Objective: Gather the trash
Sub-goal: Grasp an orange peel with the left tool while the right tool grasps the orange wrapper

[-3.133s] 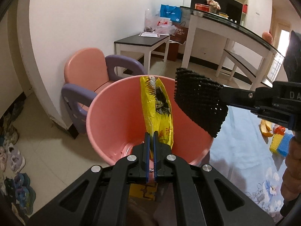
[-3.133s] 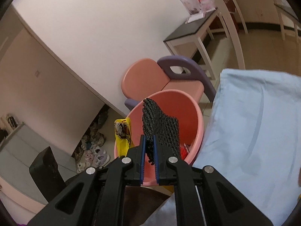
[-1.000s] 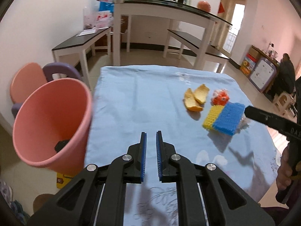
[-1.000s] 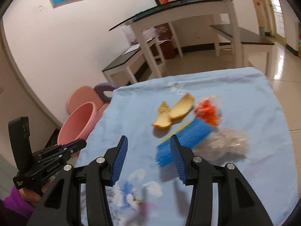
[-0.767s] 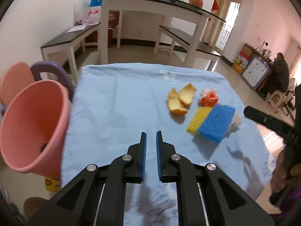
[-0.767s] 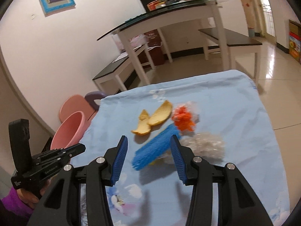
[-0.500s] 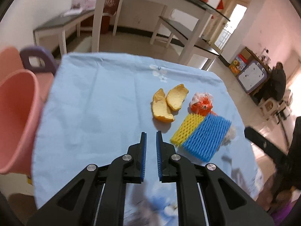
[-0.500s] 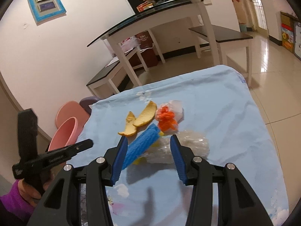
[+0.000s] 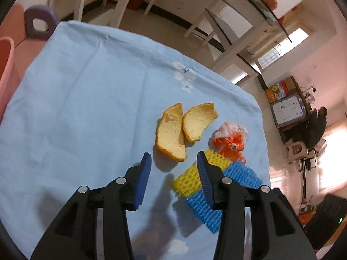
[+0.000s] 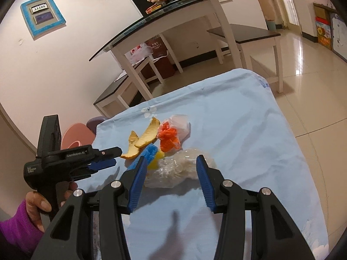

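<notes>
Trash lies on the light blue tablecloth: two orange peels, an orange-and-white plastic wad, a yellow foam net and a blue foam net. My left gripper is open and empty, hovering just short of the nearer peel; it also shows in the right wrist view. My right gripper is open and empty, its jaws either side of a crumpled clear plastic bag. The peels, orange wad and blue net lie behind the bag.
The pink bucket's rim shows at the left table edge, beside a pink and purple child's chair. White tables with dark tops stand beyond on the tiled floor. The cloth drops off at the far and right edges.
Both grippers left the bucket, where the yellow wrapper and black net went, and swung over the table. The left gripper has just opened and dropped toward the peels; the right closed in on the clear bag.
</notes>
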Demonstrator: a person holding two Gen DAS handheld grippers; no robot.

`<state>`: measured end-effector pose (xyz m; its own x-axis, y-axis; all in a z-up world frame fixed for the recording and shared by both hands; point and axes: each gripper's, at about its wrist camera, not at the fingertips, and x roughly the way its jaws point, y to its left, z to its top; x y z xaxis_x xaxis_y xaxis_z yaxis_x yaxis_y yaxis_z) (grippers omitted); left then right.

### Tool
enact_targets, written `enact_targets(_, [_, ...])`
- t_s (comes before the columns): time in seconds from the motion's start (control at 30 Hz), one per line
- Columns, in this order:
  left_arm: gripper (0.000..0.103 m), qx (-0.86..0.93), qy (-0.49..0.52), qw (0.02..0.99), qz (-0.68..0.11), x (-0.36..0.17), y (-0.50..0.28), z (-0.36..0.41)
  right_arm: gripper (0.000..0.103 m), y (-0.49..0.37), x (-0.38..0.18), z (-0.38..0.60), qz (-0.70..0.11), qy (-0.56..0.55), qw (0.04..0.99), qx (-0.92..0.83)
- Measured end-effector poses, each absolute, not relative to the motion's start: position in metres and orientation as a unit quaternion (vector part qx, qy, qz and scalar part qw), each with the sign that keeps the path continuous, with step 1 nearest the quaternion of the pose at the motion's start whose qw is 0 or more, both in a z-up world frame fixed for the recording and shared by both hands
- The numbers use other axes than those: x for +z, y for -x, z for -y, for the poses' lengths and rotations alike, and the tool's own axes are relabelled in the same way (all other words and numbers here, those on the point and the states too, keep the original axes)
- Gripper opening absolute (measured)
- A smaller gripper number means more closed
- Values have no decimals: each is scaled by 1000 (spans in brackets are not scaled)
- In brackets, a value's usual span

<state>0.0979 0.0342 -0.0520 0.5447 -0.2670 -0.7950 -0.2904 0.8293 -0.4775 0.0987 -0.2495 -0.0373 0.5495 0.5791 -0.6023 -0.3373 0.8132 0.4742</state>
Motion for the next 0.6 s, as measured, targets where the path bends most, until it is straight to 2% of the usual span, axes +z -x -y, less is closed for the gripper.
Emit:
enact_targets(0.37, [43, 33, 376, 787, -488, -70, -117, -41, 46, -109, -42, 255, -394, -162, 865, 264])
enact_targets(0.43, [27, 40, 371, 790, -486, -69, -119, -41, 46, -111, -44, 255, -395, -163, 864, 265])
enact_targets(0.5, [17, 47, 356, 796, -487, -68, -121, -40, 46, -113, -45, 254, -397, -164, 863, 267])
enact_targets(0.53, [8, 49, 344, 800, -490, -69, -121, -38, 46, -114, -46, 253, -397, -164, 862, 268])
enact_targets(0.6, [5, 50, 328, 807, -489, -68, -118, -36, 46, -116, -46, 252, -398, -165, 861, 272])
